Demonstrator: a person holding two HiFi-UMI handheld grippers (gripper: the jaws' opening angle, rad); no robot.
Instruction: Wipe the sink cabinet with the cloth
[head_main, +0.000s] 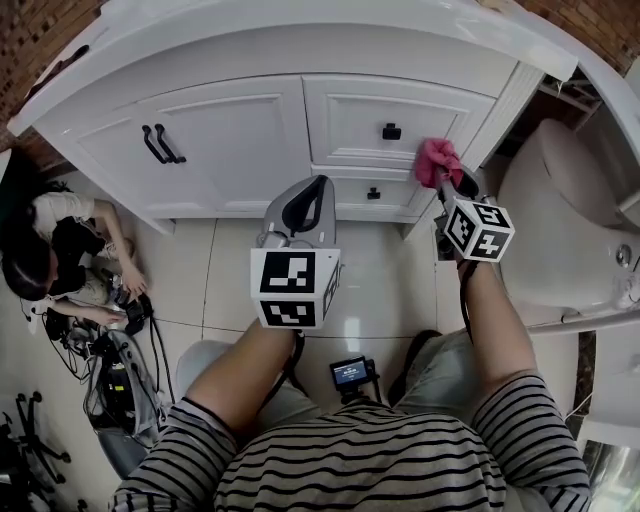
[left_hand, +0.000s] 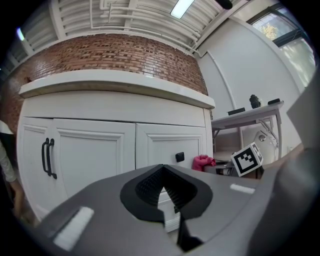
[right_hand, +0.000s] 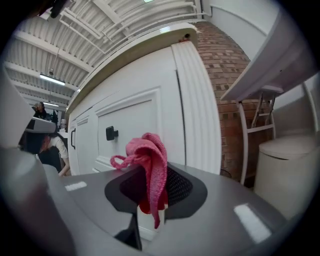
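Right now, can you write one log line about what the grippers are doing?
right gripper: shut on pink cloth, by right drawers of sink cabinet, contact unclear | left gripper: shut, empty

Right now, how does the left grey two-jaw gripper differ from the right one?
The left grey two-jaw gripper has its jaws shut on nothing. The right grey two-jaw gripper is shut on the crumpled pink cloth. In the head view, the left one sits back, before the middle of the white sink cabinet. The right one is up by the right-hand drawers. Both point at the cabinet.
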